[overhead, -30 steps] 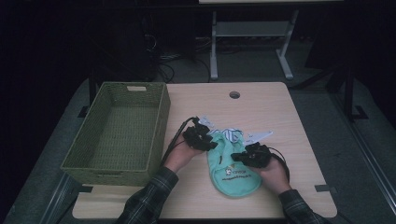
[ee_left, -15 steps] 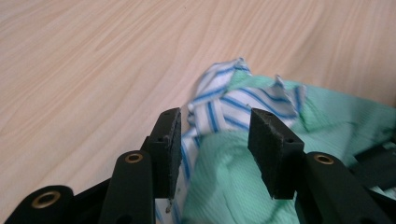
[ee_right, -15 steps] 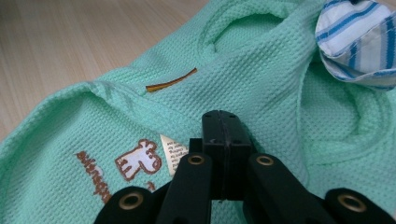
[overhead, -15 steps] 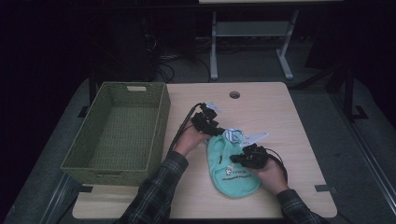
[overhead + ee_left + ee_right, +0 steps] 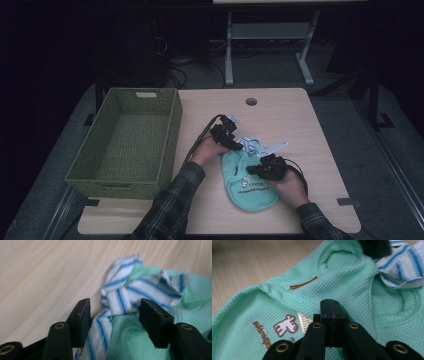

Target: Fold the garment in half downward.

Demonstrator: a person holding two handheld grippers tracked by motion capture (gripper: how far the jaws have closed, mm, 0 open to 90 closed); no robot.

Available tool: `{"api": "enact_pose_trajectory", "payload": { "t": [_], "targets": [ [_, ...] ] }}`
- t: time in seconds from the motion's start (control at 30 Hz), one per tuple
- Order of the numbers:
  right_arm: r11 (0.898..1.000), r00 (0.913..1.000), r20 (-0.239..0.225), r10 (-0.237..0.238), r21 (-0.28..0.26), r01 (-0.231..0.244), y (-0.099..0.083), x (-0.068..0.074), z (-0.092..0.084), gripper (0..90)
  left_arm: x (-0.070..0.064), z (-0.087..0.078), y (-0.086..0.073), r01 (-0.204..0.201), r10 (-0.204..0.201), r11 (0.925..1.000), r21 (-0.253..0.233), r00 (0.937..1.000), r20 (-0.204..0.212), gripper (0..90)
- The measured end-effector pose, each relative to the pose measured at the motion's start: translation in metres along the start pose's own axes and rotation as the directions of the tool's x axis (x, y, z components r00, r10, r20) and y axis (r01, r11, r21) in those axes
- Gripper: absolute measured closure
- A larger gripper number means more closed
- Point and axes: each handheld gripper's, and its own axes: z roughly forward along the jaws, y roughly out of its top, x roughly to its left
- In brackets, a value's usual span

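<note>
A mint-green knit garment point(image 5: 250, 186) with a brown cartoon print lies flat on the wooden table point(image 5: 290, 115). Its blue-and-white striped part point(image 5: 122, 293) is bunched at the far end point(image 5: 248, 145). My left gripper point(image 5: 116, 315) stands over that bunch point(image 5: 231, 140); its jaws have just been opening, and the striped cloth lies loose between them, apart from the pads. My right gripper point(image 5: 330, 315) is shut, its pads pressed together low over the green knit point(image 5: 352, 290) beside a small white label. In the high view the right gripper point(image 5: 267, 169) rests on the garment's right side.
A green woven basket point(image 5: 172, 135) stands at the table's left, close to the left forearm. A round cable hole point(image 5: 251, 101) sits near the far edge. A pale strip point(image 5: 275, 146) sticks out to the right of the striped cloth.
My left gripper has moved right and toward the far end of the garment, and its jaws stand wider apart. The right gripper and the garment have stayed put.
</note>
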Motion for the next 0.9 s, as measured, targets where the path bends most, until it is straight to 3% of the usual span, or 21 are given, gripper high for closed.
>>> {"api": "enact_pose_trajectory", "payload": {
  "t": [0.27,0.5,0.67,0.9],
  "targets": [
    [1.000,1.0000,0.001,0.003,-0.003,-0.003,-0.001,0.000,0.000,90.0,-0.002,0.002,-0.005,-0.029,0.030,0.9993,0.022,0.9994,-0.020,36.8],
    [1.000,1.0000,0.003,0.006,-0.002,-0.006,0.000,0.001,0.000,90.0,-0.003,-0.002,-0.006,-0.050,0.050,0.9982,0.032,0.9987,-0.009,59.8],
    [1.000,0.9999,0.003,0.010,0.000,-0.010,0.000,0.001,0.000,90.0,-0.002,-0.003,-0.007,-0.031,0.030,0.9991,0.029,0.9994,0.018,76.9],
    [1.000,1.0000,0.000,0.008,0.001,-0.008,0.000,0.000,0.000,90.0,-0.003,-0.008,-0.009,-0.015,0.015,0.9998,0.012,0.9999,0.007,82.5]
  ]
}}
